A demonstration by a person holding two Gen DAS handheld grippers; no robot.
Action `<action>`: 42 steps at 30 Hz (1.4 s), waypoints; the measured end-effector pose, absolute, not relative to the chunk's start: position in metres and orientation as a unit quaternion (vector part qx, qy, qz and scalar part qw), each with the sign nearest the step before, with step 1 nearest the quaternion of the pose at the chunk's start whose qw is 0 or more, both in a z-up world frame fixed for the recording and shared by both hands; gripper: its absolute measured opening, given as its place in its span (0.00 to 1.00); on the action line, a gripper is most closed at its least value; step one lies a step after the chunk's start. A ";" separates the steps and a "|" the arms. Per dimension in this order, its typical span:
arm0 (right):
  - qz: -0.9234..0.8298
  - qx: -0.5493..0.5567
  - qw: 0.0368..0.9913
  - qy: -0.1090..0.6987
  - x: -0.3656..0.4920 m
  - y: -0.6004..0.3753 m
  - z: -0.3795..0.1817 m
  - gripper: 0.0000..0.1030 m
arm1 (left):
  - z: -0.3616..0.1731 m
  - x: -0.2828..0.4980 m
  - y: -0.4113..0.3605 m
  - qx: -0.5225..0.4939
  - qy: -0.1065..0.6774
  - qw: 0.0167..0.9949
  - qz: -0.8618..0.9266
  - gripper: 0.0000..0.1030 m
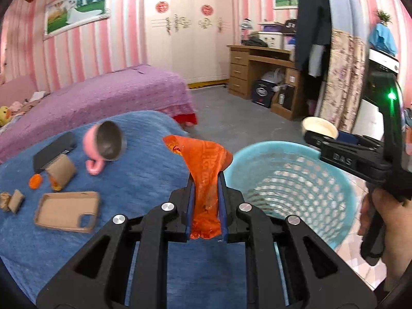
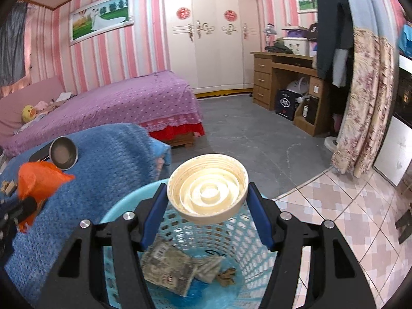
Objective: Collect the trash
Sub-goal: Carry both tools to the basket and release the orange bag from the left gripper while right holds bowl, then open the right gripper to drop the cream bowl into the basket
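Note:
My left gripper [image 1: 206, 180] is shut on a crumpled orange foil wrapper [image 1: 203, 164], held above the blue blanket just left of the light blue mesh basket [image 1: 291, 177]. My right gripper [image 2: 207, 195] is shut on a cream round plastic lid [image 2: 208, 193], which hangs over the basket [image 2: 185, 234]. In the left wrist view the lid [image 1: 319, 127] and the right gripper with the hand holding it appear at the right, beyond the basket's far rim. Inside the basket lie crumpled paper packaging [image 2: 170, 267] and brown scraps [image 2: 226, 276]. The orange wrapper [image 2: 38, 180] shows at the left of the right wrist view.
On the blue blanket [image 1: 134, 170] lie a tipped pink metal-lined cup [image 1: 105, 146], a black box [image 1: 54, 152], a cardboard tube [image 1: 60, 175], an orange bit [image 1: 35, 181], a brown phone case [image 1: 67, 212] and small cardboard pieces [image 1: 11, 200]. A purple bed [image 1: 103, 95], desk [image 1: 260, 72] and hanging clothes [image 1: 314, 25] stand behind.

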State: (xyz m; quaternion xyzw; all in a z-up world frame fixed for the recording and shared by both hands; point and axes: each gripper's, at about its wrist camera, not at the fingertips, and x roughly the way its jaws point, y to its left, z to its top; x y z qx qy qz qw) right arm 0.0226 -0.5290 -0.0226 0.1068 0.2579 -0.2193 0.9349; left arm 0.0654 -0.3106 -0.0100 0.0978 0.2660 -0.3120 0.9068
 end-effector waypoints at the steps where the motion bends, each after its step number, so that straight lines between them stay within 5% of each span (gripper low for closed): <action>1: -0.223 0.111 0.934 0.256 0.019 -0.534 -0.023 0.60 | -0.011 0.062 -0.315 0.096 0.270 0.904 -0.318 0.14; 20: -0.249 0.136 0.925 0.253 -0.009 -0.570 -0.031 0.60 | -0.044 0.064 -0.377 0.108 0.330 0.877 -0.332 0.17; 21: -0.249 0.136 0.925 0.253 -0.010 -0.570 -0.031 0.60 | -0.043 0.068 -0.378 0.104 0.334 0.877 -0.329 0.19; 28: -0.246 0.131 0.925 0.257 -0.008 -0.570 -0.033 0.60 | -0.035 0.095 -0.366 0.091 0.329 0.898 -0.277 0.81; 42: -0.234 0.105 0.927 0.273 0.009 -0.551 -0.033 0.60 | -0.020 0.121 -0.327 0.088 0.311 0.921 -0.218 0.90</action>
